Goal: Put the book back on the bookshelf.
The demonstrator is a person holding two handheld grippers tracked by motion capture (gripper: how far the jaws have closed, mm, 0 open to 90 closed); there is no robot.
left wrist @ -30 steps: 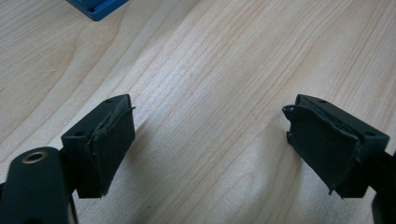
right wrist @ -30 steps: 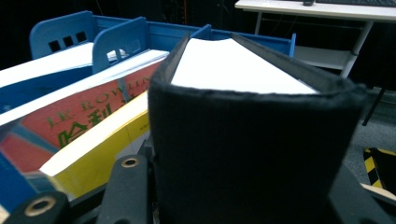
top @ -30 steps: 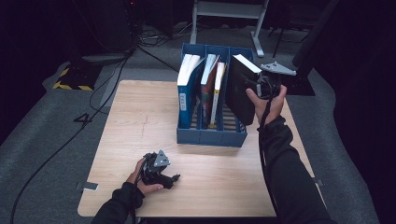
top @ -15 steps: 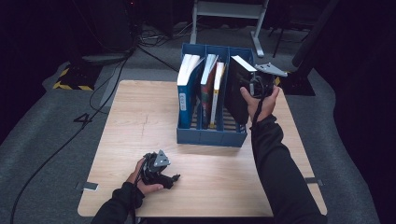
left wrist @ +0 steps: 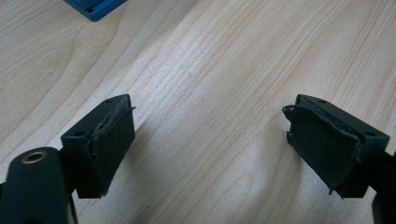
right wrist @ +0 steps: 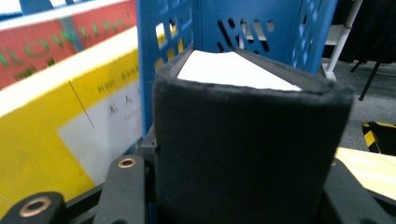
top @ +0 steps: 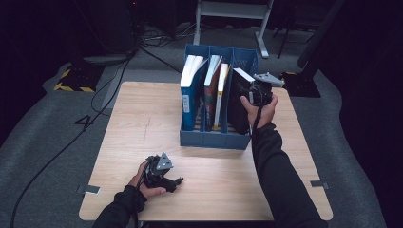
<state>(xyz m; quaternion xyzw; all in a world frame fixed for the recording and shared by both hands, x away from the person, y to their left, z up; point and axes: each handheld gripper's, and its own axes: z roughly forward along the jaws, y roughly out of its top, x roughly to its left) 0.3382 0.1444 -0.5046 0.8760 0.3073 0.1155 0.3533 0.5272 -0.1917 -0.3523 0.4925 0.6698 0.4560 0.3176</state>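
A blue three-slot file holder stands on the wooden table. Its left slot holds a blue book. The middle slot holds a red-green book and a yellow one. My right gripper is shut on the spine of a thick black book, which stands upright and partly down in the right slot. In the right gripper view the black book sits between the jaws, with the holder's blue lattice wall behind it. My left gripper rests near the table's front left, open on nothing.
Bare wood lies left of the holder and across the table's front. Cables trail over the grey floor at the back left, next to a yellow-black striped block. A white stand's legs rise behind the table.
My right hand has come down and slightly left with the black book, sinking it deeper into the right slot. The left hand and its gripper have stayed put.
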